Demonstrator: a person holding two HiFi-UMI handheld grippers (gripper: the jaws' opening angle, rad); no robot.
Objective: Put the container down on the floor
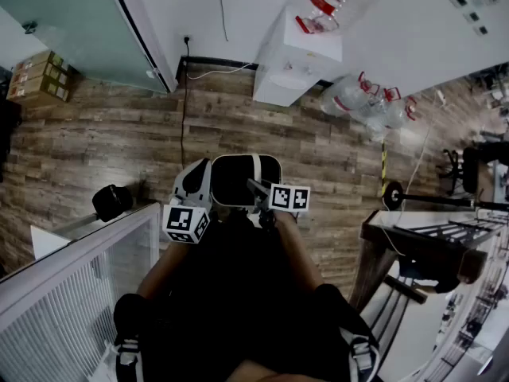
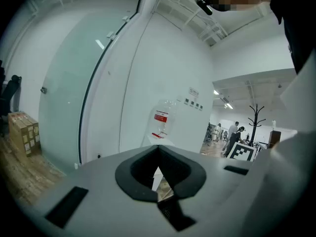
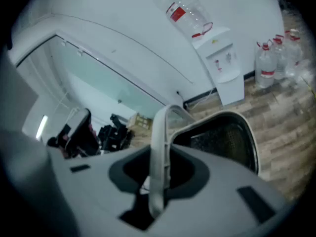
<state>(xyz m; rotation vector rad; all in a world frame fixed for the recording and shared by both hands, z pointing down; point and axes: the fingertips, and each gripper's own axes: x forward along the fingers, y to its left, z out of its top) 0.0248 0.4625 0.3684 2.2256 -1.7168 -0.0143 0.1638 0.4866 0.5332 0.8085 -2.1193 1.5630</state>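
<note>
1. The wooden floor fills most of my head view. The stretch ahead of the person looks bare, with a water dispenser and spare bottles well beyond it against the wall.
2. The container is a white-rimmed bin with a dark inside. It hangs in front of the person, just ahead of both hands and between them. I judge it is off the floor, though I cannot tell how high.
3. The right gripper carries it, pointing forward and down. In the right gripper view its jaws are clenched on the container's white handle, and the bin's mesh-lined mouth lies just beyond and to the right.
4. The left gripper sits just beside the container's left wall. In the left gripper view I see only wall and floor through its gap, so I read it as released and holding nothing. I cannot tell whether it touches the bin.
5. The handle runs upright through the right jaws, so the bin hangs below and ahead of that hand. The floor lies straight below it. I judge the coming move is a plain lowering led by the right hand, with the left hand near enough to steady any swing.
</note>
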